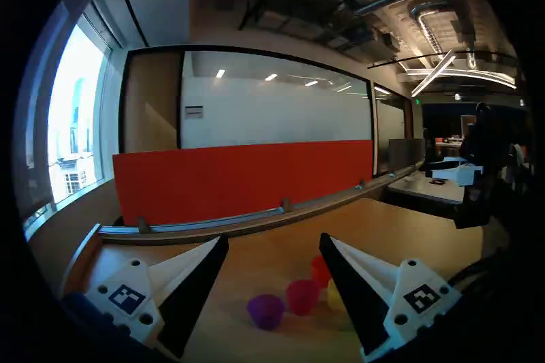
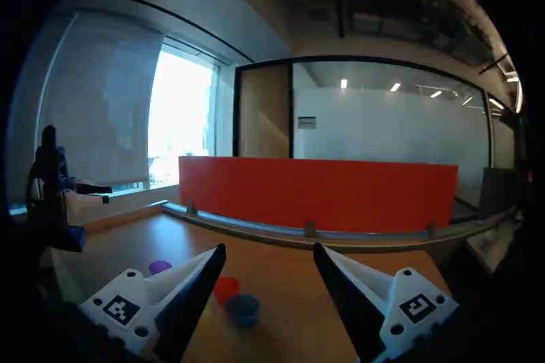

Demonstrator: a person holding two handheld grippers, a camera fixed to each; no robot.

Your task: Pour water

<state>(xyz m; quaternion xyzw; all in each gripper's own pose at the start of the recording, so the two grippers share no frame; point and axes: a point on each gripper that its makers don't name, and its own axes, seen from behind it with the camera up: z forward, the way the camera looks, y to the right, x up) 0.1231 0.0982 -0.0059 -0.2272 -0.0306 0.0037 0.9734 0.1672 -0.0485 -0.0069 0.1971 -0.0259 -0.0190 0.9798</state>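
Cups (image 1: 302, 296) sit clustered on the near wooden desk (image 1: 381, 227), just below and ahead of the left gripper (image 1: 272, 238) and right gripper (image 2: 269, 247), both spread apart, empty, seemingly poised to pick one.

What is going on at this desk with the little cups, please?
Two hand-held grippers hover over a wooden desk. The left gripper and the right gripper both have their jaws open and hold nothing. Small cups stand close together on the desk below them: a purple cup, a pink cup, a red cup and a blue cup. No pouring has begun yet.
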